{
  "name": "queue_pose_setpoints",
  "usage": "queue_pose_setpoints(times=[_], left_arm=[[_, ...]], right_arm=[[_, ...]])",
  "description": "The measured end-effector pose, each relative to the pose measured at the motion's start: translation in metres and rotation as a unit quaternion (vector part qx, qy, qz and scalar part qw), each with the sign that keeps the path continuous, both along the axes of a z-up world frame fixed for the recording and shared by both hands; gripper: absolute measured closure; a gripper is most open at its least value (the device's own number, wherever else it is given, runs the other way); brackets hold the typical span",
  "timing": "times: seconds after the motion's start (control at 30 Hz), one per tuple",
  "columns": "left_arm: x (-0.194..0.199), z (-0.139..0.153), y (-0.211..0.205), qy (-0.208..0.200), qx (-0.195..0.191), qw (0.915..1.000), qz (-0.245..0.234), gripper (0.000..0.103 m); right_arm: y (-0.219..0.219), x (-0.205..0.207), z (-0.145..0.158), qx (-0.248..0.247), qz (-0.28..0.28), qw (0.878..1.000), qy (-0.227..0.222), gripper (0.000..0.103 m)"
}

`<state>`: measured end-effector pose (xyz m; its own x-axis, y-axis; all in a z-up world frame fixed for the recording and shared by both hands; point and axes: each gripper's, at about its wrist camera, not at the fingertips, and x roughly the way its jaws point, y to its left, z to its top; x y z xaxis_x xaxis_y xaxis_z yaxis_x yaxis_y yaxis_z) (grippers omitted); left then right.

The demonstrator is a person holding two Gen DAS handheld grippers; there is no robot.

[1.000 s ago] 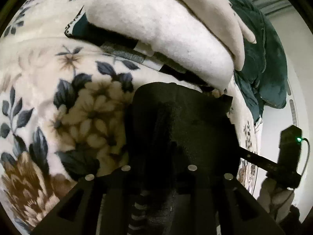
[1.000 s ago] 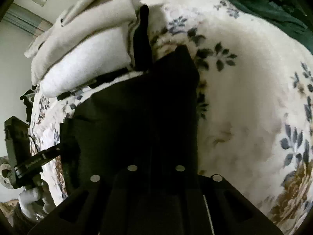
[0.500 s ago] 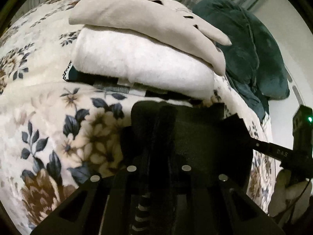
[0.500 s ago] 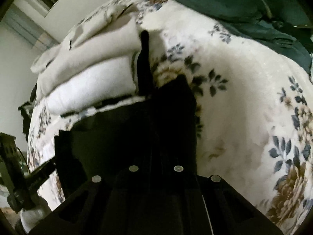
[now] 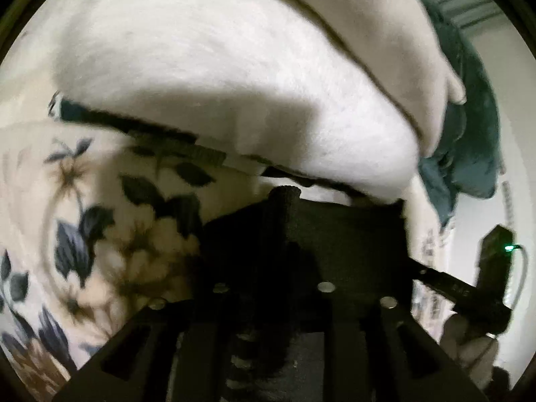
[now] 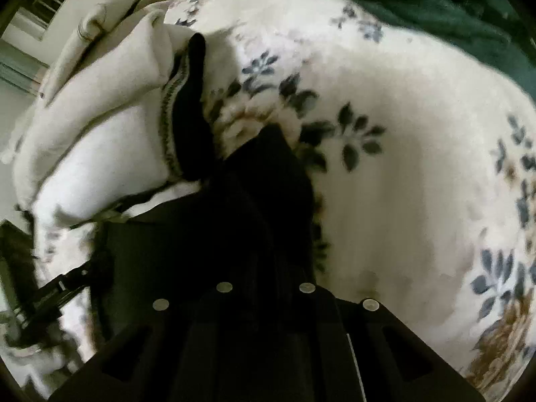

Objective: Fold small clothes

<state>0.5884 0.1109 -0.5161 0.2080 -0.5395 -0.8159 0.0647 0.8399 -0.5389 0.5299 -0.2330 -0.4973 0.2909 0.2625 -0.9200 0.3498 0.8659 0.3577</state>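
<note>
Floral blanket [image 6: 418,201], folded cream stack [image 5: 234,83] ahead, both grippers' fingers opening around black garment [image 5: 335,234].

The blanket [image 6: 418,174] with flowers, filling the right of the right view, is soft plush cloth, fuzzy and matt. The white folded garment [image 5: 217,77] in the upper part of the left view looks like thick fleece with a brushed nap. The black garment [image 5: 341,234] at lower centre is a matt knit. The green cloth [image 5: 475,154] at right looks velvety.
</note>
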Motion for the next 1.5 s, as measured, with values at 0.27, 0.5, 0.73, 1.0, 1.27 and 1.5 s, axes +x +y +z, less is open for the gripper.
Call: queue_pose_setpoints(times=[0.27, 0.5, 0.73, 1.0, 1.27, 1.5], left_arm=[[-0.092, 0.016, 0.038, 0.007, -0.079, 0.9963, 0.032, 0.028], [-0.238, 0.021, 0.055, 0.019, -0.12, 0.9757, 0.182, 0.028], [-0.257, -0.036, -0.003, 0.073, -0.204, 0.9475, 0.235, 0.028], [-0.234, -0.069, -0.015, 0.068, -0.221, 0.9209, 0.314, 0.022], [-0.243, -0.061, -0.017, 0.044, -0.2, 0.9187, 0.337, 0.038], [-0.23, -0.044, -0.006, 0.035, -0.182, 0.9351, 0.302, 0.082]], right_arm=[[-0.054, -0.044, 0.018, 0.08, -0.002, 0.997, -0.007, 0.021], [-0.06, -0.056, 0.001, 0.132, 0.044, 0.99, 0.021, 0.012], [-0.048, -0.014, -0.036, 0.183, 0.089, 0.978, 0.038, 0.012], [-0.014, 0.034, -0.073, 0.241, 0.147, 0.957, 0.063, 0.009], [-0.005, 0.031, -0.085, 0.236, 0.133, 0.961, 0.058, 0.037], [-0.019, 0.006, -0.064, 0.224, 0.084, 0.97, 0.034, 0.07]])
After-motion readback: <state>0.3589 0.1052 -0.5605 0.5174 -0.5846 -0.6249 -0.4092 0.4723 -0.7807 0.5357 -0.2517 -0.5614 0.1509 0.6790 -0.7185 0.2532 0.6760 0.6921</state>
